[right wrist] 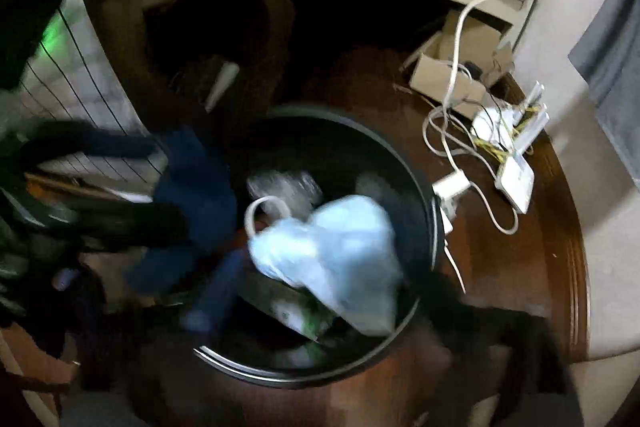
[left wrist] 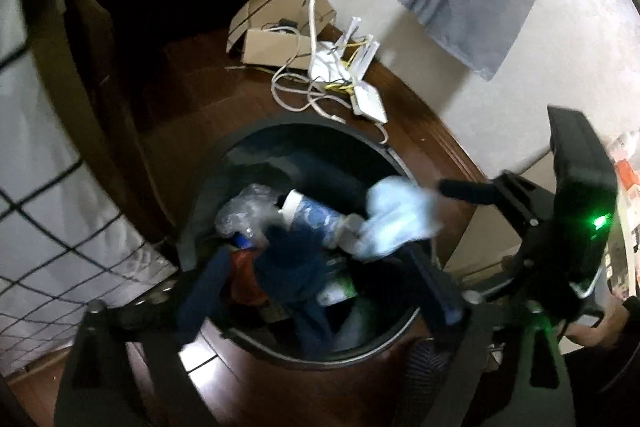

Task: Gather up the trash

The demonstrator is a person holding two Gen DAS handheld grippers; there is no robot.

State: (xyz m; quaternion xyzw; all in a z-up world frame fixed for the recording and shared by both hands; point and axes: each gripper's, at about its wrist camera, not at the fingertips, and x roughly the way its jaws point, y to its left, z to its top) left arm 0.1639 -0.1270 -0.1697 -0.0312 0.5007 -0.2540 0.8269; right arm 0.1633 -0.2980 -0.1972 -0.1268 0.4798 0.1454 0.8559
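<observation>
Pale blue crumpled bag (right wrist: 340,259) sits at the top of the black round trash bin (right wrist: 434,227), over the other trash: paper cup (left wrist: 308,213), clear plastic wrap (left wrist: 244,211), dark blue item (left wrist: 288,259). Heavy blur, so cannot tell if the bag is resting or mid-drop. Judgement: this drop-off looks about done; whether more trash waits elsewhere is not visible.

Left gripper (left wrist: 316,291): fingers spread wide over the bin, nothing between the pads, released. Right gripper (right wrist: 304,311): fingers blurred at the frame's lower edges, also spread apart, bag lying between but not pinched.

Around it: dark wood floor (right wrist: 500,267), white routers with cables (right wrist: 508,151), cardboard box (left wrist: 276,23).
</observation>
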